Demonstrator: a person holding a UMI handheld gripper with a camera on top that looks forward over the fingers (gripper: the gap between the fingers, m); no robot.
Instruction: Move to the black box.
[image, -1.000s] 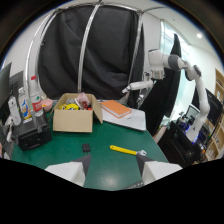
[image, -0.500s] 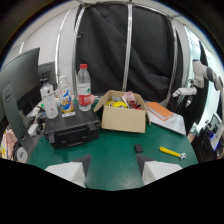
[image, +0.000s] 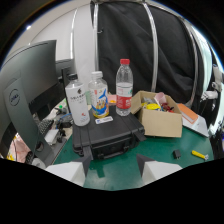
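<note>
The black box (image: 107, 134) is a hard case with latches, lying flat on the green table (image: 165, 167) just ahead of my fingers. Three containers stand on its lid: a white bottle (image: 77, 103), a yellow-labelled bottle (image: 99, 95) and a clear water bottle with a red cap (image: 124, 88). My gripper (image: 111, 168) is open, with nothing between its pale fingertips (image: 70, 171). The box's front edge lies just beyond the tips, centred on the gap.
A dark monitor (image: 25, 95) stands close on the left, cables and small parts beside it. To the right of the case is an open cardboard box (image: 161, 119) with mixed items, then an orange book (image: 190, 114), a small black piece (image: 176, 154) and a yellow tool (image: 199, 155).
The view has swung left and closed in. The black box, earlier left of the fingers and farther off, now lies centred just ahead; the monitor has come near.
</note>
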